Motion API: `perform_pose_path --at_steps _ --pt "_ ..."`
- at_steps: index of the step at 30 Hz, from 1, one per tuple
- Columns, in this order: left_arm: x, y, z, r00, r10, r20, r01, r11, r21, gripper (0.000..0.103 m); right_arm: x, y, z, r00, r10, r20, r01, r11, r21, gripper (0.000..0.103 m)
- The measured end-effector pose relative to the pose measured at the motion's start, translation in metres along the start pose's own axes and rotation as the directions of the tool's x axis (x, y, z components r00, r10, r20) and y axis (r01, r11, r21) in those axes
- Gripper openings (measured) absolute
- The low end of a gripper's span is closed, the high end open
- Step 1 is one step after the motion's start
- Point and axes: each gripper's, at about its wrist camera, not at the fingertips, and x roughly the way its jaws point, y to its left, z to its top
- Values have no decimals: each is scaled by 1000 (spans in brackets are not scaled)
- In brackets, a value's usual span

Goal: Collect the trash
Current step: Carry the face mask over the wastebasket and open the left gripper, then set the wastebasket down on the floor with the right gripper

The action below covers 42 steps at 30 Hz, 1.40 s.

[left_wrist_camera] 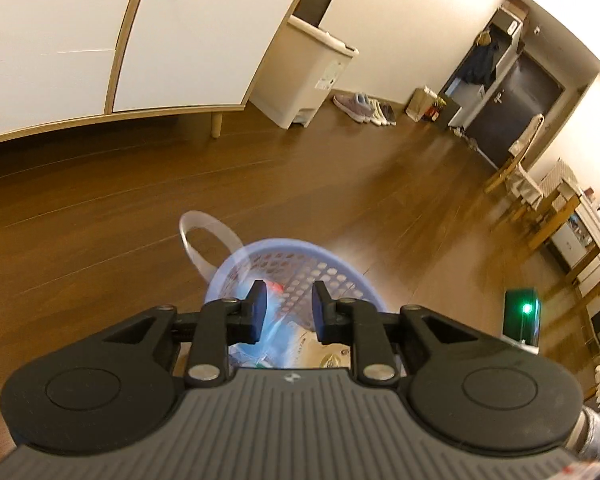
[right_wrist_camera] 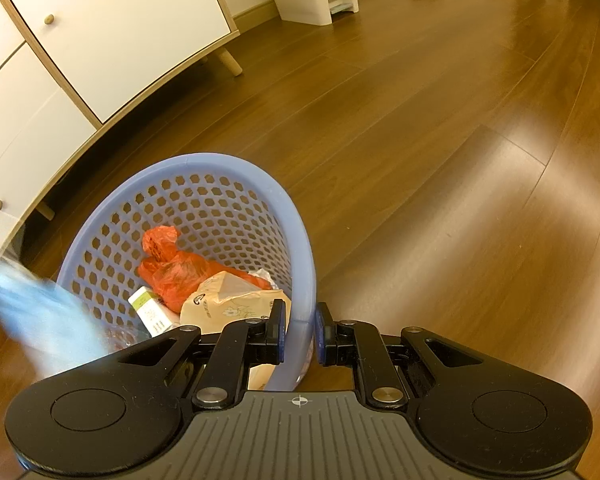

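The right gripper (right_wrist_camera: 299, 334) clamps the rim of a blue basket (right_wrist_camera: 300, 248) of trash beside bare wood floor (right_wrist_camera: 420, 160), while the left gripper (left_wrist_camera: 289, 309) hangs open and empty above it.

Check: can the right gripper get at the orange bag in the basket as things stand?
Probably not directly. The right gripper straddles the blue basket's rim, apparently holding it. The orange bag lies uncovered at the top of the trash, so lifting clear and entering from above looks feasible.
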Motion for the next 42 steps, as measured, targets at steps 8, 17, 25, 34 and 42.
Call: perform_pose_path --at_steps 8,17,25,34,42 --pt "0 5 -5 999 28 -19 -28 1000 -3 21 0 0 0 1000 -3 0 3 1000 -1 11" --pt "-6 16 -12 996 82 -34 -82 997 -3 21 3 1 -1 999 -41 19 40 998 53 11" --pt "-17 32 -15 992 126 -33 -126 992 -13 24 6 5 -1 998 -53 20 52 998 47 11" --pt "-40 55 -19 980 197 -16 -197 980 -25 33 9 4 2 998 -53 14 52 998 46 11" --pt "-63 80 -26 963 271 -1 -271 961 -50 36 12 5 7 999 -46 25 45 998 53 10"
